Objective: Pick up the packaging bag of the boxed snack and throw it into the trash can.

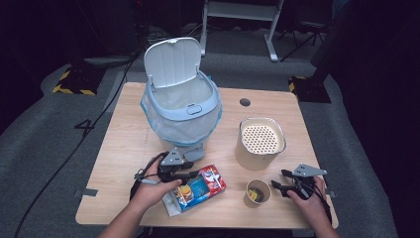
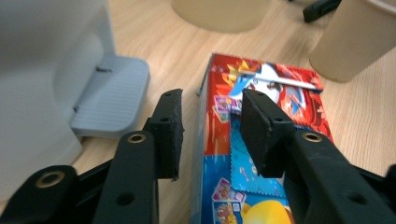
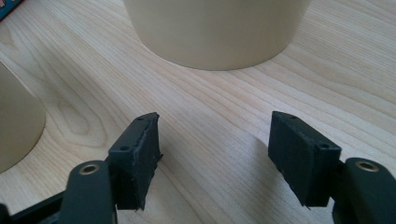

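- Jaws of the left gripper (image 2: 210,100) are being held apart, astride the box's (image 2: 280,88) near long edge; neither pad is being pressed against it.
- The box is being kept flat on the table (image 1: 124,148), just in front of the bin's (image 1: 181,106) pedal (image 2: 112,93).
- The bin is being kept open, lid up.
- The right gripper (image 3: 215,121) is being held spread over bare wood, with nothing between its jaws.
- It is being flanked by a cup (image 1: 257,193) and a canister (image 1: 260,144).
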A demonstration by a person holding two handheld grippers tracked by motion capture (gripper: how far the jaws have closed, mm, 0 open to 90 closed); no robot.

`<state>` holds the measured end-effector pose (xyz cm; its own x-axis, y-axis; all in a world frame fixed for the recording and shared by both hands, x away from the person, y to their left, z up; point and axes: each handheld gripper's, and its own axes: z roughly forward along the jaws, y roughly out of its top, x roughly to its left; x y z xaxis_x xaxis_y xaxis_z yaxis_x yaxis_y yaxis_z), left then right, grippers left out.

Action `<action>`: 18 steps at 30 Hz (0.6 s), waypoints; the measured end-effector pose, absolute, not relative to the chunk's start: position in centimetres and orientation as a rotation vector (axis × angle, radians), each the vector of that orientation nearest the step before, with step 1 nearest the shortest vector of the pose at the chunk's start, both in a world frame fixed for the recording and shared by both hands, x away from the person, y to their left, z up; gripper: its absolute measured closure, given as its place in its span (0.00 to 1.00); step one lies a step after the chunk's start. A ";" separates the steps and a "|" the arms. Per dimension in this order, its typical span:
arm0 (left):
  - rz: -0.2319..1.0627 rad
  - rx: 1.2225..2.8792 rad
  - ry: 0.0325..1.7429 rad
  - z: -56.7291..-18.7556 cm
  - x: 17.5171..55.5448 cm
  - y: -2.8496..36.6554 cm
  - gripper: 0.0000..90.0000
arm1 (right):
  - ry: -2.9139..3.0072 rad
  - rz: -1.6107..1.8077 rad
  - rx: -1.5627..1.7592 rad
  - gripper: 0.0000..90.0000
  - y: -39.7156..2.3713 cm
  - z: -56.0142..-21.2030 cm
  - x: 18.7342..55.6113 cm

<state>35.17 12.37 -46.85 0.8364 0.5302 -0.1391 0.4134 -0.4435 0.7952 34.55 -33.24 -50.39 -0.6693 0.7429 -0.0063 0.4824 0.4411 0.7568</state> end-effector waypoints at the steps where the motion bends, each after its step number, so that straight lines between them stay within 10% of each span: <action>1: 0.152 2.083 0.691 -47.1 35.2 12.4 0.68 | 2.360 1.076 1.046 0.37 -33.2 -50.4 34.5; 18: 0.044 2.157 0.780 -48.1 35.8 12.0 0.82 | 2.360 1.076 1.046 0.37 -33.2 -50.4 34.5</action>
